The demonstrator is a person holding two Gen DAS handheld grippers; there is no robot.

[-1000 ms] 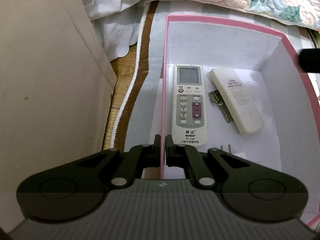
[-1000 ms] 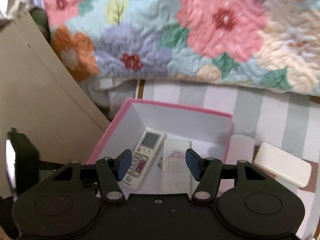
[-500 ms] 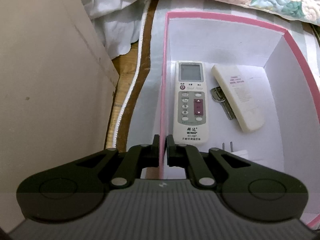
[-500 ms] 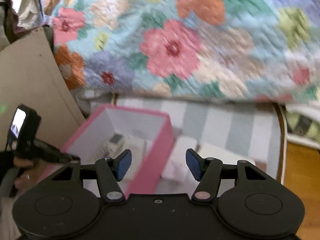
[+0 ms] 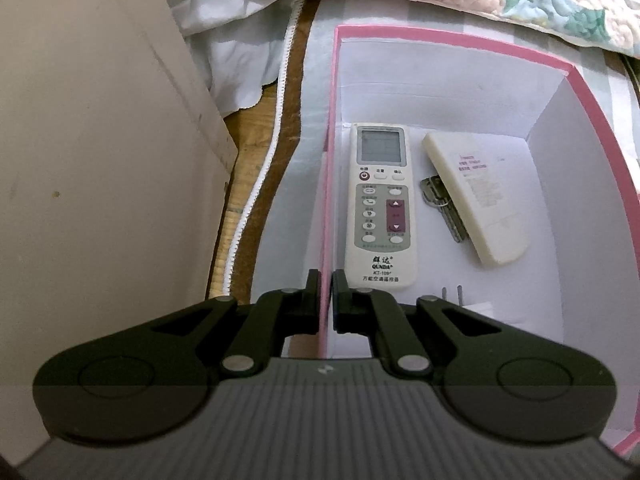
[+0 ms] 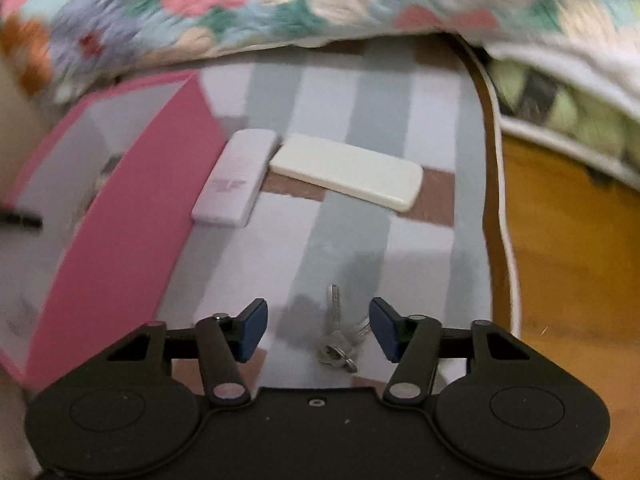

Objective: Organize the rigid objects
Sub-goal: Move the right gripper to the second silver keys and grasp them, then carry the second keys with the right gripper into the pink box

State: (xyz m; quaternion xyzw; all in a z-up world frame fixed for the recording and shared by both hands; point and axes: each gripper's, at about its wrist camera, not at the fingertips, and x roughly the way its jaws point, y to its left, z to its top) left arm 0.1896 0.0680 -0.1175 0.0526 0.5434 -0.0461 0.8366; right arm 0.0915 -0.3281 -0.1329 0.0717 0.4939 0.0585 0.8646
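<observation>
Keys (image 6: 339, 340) now between open right tool (image 6: 318, 330) fingers.

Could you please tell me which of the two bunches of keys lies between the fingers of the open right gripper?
The loose keys on the striped cloth, right between the right gripper. The other keys lie in the pink box.

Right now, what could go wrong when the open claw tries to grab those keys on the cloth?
The keys lie flat on the striped cloth, so the right gripper, open around them, might pinch cloth or let them slip. The left gripper clamps only the thin wall of the pink box, which could tip.
</observation>
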